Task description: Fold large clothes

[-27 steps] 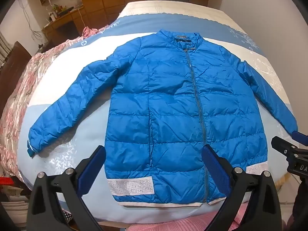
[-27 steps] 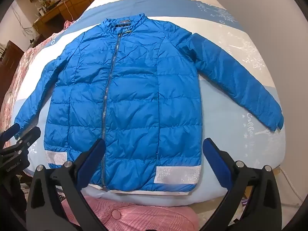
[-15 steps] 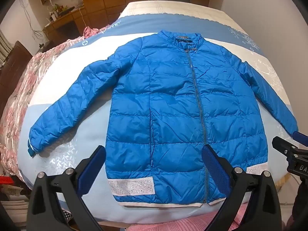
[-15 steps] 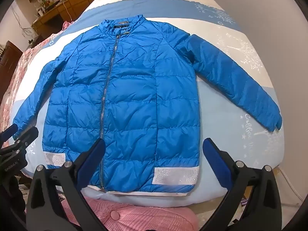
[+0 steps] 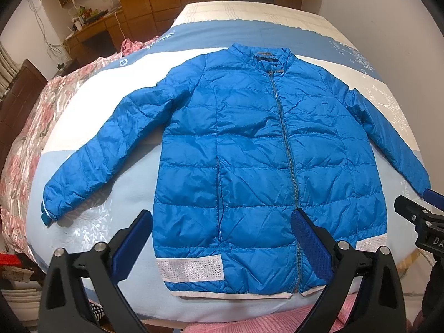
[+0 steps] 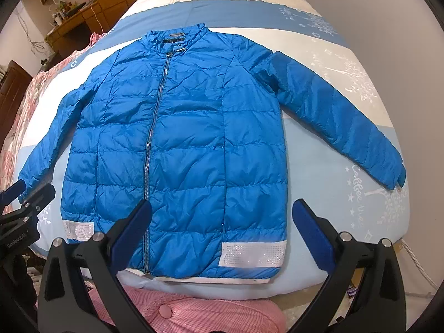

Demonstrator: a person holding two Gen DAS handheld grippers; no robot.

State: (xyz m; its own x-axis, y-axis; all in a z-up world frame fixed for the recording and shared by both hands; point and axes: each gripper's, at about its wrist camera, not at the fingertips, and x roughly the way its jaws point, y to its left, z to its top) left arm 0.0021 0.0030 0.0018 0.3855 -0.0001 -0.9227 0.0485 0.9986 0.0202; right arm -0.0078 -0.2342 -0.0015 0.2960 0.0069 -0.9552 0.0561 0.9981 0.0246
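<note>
A blue quilted jacket (image 5: 249, 161) lies flat and zipped on the bed, collar away from me, both sleeves spread out; it also shows in the right wrist view (image 6: 180, 144). White sparkly bands mark its hem. My left gripper (image 5: 222, 238) is open and empty, held above the hem's left half. My right gripper (image 6: 222, 230) is open and empty, held above the hem's right half. Each gripper shows at the edge of the other's view: the right one (image 5: 416, 222), the left one (image 6: 25, 208).
The bed (image 5: 116, 194) has a blue and white cover. A pink floral quilt (image 5: 30, 138) lies along its left side. Pink checked cloth (image 6: 194, 310) shows at the near edge. A white wall (image 6: 388, 27) runs on the right; wooden furniture (image 5: 111, 22) stands behind.
Both grippers have drifted slightly; the jacket sits a little lower in the left view and a little left in the right view. The jacket itself has not moved.
</note>
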